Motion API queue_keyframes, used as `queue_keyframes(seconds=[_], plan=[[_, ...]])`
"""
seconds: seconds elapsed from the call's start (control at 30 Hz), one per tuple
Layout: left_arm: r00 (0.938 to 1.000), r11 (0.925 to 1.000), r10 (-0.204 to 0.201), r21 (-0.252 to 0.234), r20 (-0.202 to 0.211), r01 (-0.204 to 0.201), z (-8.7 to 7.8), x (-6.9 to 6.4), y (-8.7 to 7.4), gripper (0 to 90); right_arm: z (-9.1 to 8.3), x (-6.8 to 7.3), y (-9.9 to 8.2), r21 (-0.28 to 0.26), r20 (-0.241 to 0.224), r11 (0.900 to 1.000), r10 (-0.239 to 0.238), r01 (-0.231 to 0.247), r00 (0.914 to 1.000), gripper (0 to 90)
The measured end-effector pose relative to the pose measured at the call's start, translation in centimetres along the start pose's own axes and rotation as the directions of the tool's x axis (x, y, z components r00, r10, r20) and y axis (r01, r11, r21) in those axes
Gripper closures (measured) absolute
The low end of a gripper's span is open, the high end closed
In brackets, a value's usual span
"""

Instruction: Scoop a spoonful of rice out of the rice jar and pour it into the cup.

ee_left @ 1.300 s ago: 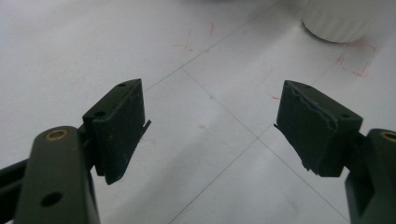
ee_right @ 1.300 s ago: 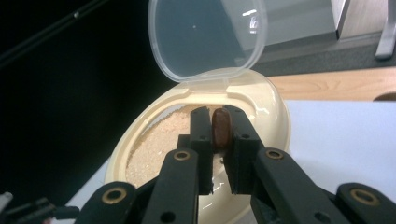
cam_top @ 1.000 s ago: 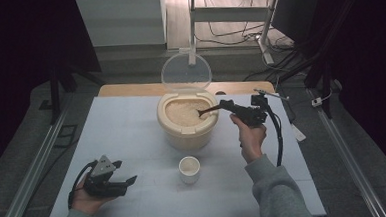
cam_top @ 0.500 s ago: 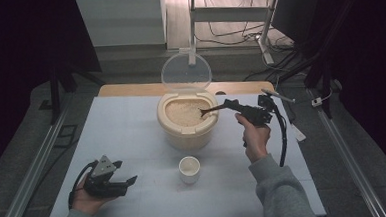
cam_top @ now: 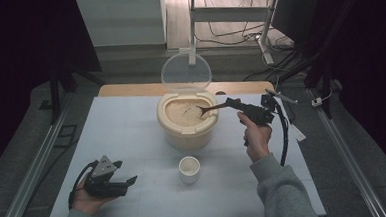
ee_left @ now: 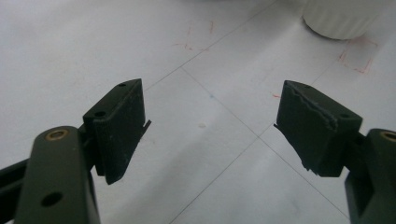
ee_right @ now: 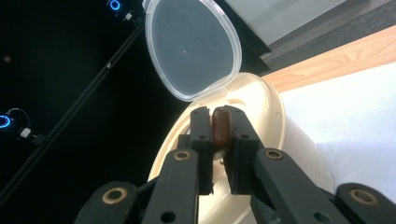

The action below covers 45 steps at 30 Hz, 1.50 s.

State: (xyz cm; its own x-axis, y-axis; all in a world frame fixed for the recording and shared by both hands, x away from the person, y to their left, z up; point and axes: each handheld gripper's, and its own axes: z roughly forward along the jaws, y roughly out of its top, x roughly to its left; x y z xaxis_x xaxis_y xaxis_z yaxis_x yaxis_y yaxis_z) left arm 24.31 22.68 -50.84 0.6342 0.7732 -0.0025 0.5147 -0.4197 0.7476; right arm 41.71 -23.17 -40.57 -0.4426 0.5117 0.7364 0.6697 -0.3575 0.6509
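Observation:
A cream tub (cam_top: 188, 131) with its clear lid (cam_top: 185, 73) hinged up stands mid-table, filled with pale grain (cam_top: 182, 111). My right gripper (cam_top: 231, 104) is shut on the handle of a brown spoon (cam_top: 211, 108), whose bowl reaches over the grain. In the right gripper view the jaws pinch the spoon handle (ee_right: 220, 128) in front of the tub's rim (ee_right: 268, 105) and the lid (ee_right: 191, 46). A small white cup (cam_top: 189, 168) stands in front of the tub. My left gripper (cam_top: 127, 184) rests open at the front left, its jaws (ee_left: 210, 121) wide apart over bare table, with the cup (ee_left: 341, 18) beyond.
A white sheet (cam_top: 127, 132) covers the table, with a wooden strip (cam_top: 130, 90) along its far edge. Metal rails run along both sides. A cable (cam_top: 284, 139) loops from the right gripper. Dark stands and cables crowd the floor behind.
The right hand has shifted slightly to the right with the spoon still over the tub. The left hand and the cup have stayed put.

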Motion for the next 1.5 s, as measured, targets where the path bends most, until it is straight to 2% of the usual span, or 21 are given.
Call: queue_keyframes(seconds=[0.33,0.97,1.5], plan=[[1.0,1.0,0.004,0.005,-0.001,-0.004,0.0,0.0,0.0,23.9,-0.5,-0.1,0.3,-0.014,-0.011,0.9999,0.004,-0.004,0.9999,82.4],[1.0,1.0,0.006,0.006,-0.004,-0.006,0.1,0.0,0.0,23.9,-1.0,-0.7,0.4,-0.029,-0.054,0.9966,0.075,-0.077,0.9957,82.4],[1.0,1.0,0.004,0.008,-0.005,-0.004,0.1,0.1,0.0,23.9,-1.8,-0.3,0.2,-0.007,-0.097,0.9954,0.094,-0.095,0.9908,82.4]])
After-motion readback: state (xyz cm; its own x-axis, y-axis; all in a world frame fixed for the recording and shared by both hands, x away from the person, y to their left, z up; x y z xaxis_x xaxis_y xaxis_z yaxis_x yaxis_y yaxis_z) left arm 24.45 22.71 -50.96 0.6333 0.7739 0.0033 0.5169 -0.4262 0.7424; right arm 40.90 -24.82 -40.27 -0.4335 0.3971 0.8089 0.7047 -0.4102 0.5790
